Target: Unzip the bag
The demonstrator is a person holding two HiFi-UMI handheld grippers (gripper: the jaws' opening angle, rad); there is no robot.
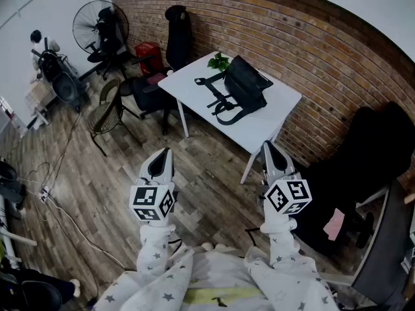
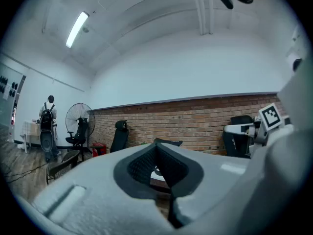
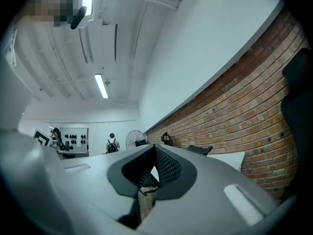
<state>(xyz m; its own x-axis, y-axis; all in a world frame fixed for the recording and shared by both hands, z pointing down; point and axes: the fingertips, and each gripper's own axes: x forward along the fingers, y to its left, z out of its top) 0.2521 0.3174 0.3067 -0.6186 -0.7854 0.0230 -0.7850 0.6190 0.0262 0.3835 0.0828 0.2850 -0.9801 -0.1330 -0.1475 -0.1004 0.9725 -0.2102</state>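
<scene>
Fingers (image 2: 93, 190) of the left gripper (image 1: 165, 153) are pressing fully together with nothing between them, and the right gripper (image 1: 267, 145) is doing the same, its fingers (image 3: 230, 190) meeting at the tips around empty air. Neither is touching the black backpack (image 1: 245, 84), which is lying on the white table (image 1: 275, 118) against the brick wall (image 1: 324, 50), well apart from both grippers, its straps (image 1: 217, 102) trailing loose toward the near edge. No zipper pull is showing at this range, so the unzipping is judged not yet begun. Several things could be going wrong from here. The backpack is sitting free, so a tug on the zip with only one gripper is likely to drag it across the tabletop instead of opening it. A small pull tab could be slipping out of shallow jaws. The loose straps could be snagging an approaching gripper. The potted plant (image 1: 219, 61) standing just behind the backpack could be getting knocked if the bag is pushed back. As for pose, both grippers are being held side by side in front of the person's body, star-patterned sleeves (image 1: 155, 254) below them, marker cubes (image 1: 153, 201) facing up, tips pointing forward toward the table; the right gripper view is showing the wall slanted, so that gripper is judged to be rolling to one side.
</scene>
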